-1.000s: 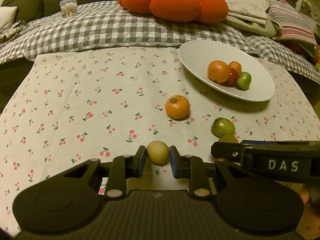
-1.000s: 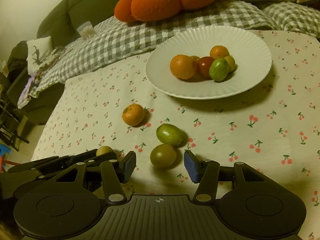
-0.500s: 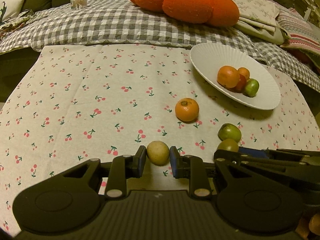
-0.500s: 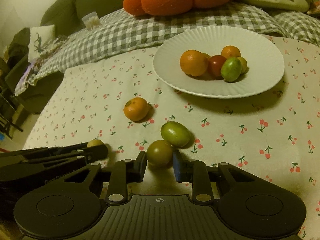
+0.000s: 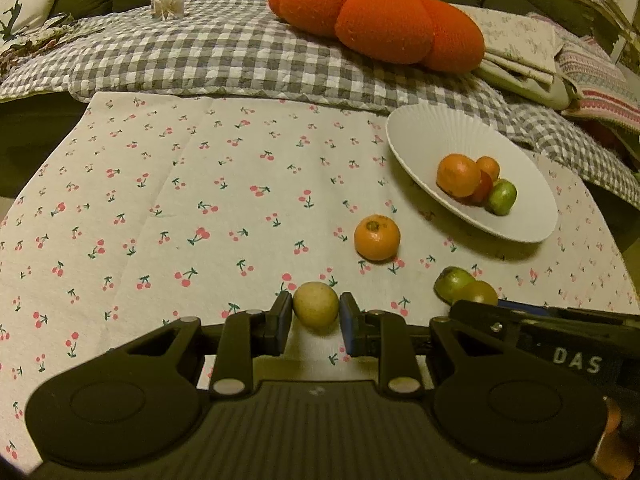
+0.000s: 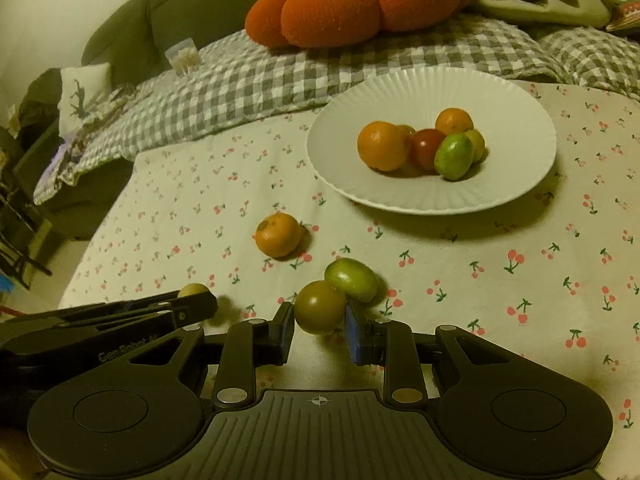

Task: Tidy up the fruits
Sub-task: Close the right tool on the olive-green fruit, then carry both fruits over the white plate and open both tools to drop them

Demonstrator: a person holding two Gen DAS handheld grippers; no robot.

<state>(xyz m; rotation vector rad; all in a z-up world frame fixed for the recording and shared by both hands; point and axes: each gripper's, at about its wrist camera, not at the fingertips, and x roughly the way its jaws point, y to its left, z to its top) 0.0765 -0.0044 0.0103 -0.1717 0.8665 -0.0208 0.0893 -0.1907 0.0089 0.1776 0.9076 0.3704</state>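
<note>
Left gripper (image 5: 315, 312) clamped on the yellow fruit (image 5: 315, 305). Right gripper (image 6: 319, 321) squeezed tight on the brownish fruit (image 6: 320, 306), possibly just off the tablecloth (image 6: 460, 280). Green fruit (image 6: 351, 280) touching behind.

the cloth (image 5: 200, 200) on the tabletop is matt woven fabric printed with small cherries, faintly creased. the plate (image 6: 500, 92) looks like white, matt ceramic or plastic with fine ribbed fluting. behind the plate lie a puckered checked quilt (image 5: 240, 52) and a nubbly orange knit cushion (image 5: 380, 20). each gripper (image 5: 315, 316) (image 6: 319, 322) is matt black plastic with a ridged top, blue pads and small metal pins. the fruits have smooth, slightly shiny skins.
</note>
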